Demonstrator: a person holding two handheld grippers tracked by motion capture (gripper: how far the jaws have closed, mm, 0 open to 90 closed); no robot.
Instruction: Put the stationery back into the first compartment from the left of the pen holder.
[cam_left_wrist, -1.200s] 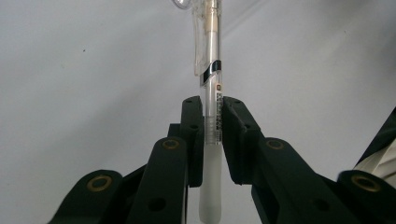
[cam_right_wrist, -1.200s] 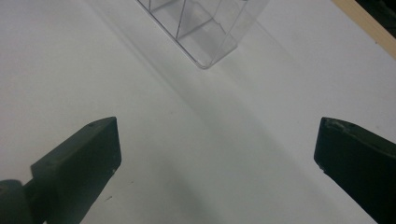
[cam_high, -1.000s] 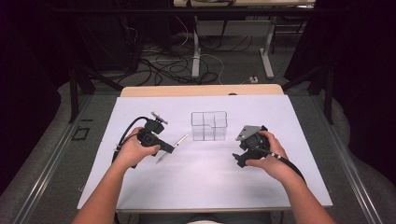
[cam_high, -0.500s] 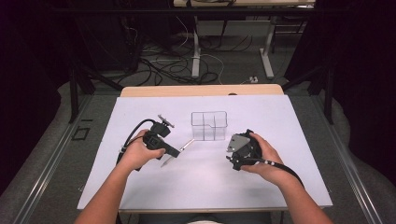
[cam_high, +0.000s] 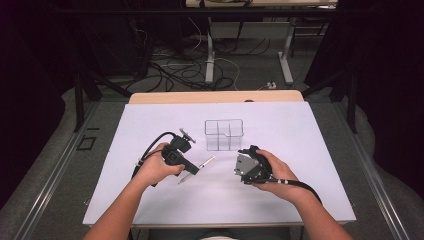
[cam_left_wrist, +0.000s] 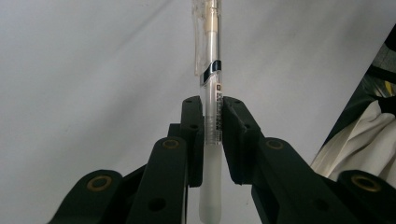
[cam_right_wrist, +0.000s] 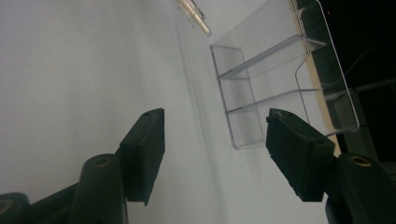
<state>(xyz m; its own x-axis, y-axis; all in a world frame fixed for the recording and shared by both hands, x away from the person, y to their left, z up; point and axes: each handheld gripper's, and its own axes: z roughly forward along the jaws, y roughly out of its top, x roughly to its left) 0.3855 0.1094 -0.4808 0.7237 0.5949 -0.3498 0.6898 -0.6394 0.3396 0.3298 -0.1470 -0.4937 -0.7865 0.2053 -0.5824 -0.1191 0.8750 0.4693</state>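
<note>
Since the earlier frame both hands have shifted inward. Left gripper clamps the pen mid-barrel, at 7 o'clock of the clear organizer. Right gripper jaws, just closing, hold nothing. Pen: light, stiff, slippery; grip the frosted section.

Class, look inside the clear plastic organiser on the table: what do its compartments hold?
The clear organiser shows bare dividers and the white table through its walls; no item appears inside. The pen stays outside, clamped in the left claw.
</note>
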